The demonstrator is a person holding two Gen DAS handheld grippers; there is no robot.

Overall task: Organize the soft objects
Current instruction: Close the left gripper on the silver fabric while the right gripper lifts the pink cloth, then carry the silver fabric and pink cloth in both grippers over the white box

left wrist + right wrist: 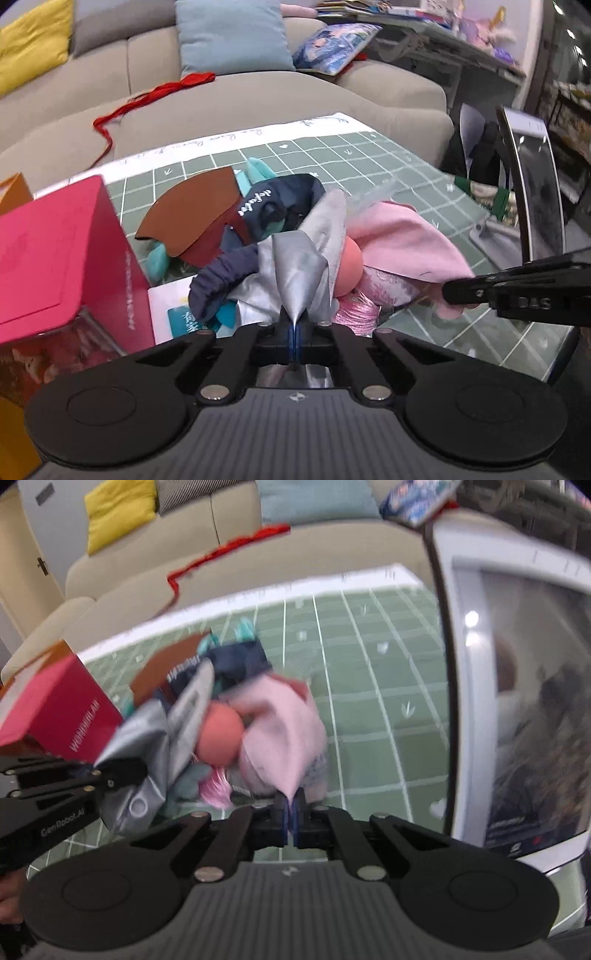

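A heap of soft things lies on the green grid mat [369, 162]. My left gripper [295, 325] is shut on a silver-grey cloth [299, 269] and shows at the left of the right wrist view [110, 775]. My right gripper [290, 806] is shut on a pink cloth [280, 731]; it enters the left wrist view from the right [458, 291], pinching the same pink cloth [402, 243]. Between the cloths are a salmon ball [349, 266], a navy garment [288, 206], teal plush pieces [258, 170] and pink tinsel [354, 310].
A pink-red box [62, 258] stands left of the heap, with a brown card [199, 210] over it. A monitor [517, 701] stands at the right. A beige sofa [258, 96] with cushions and a red ribbon [147, 99] lies behind the mat.
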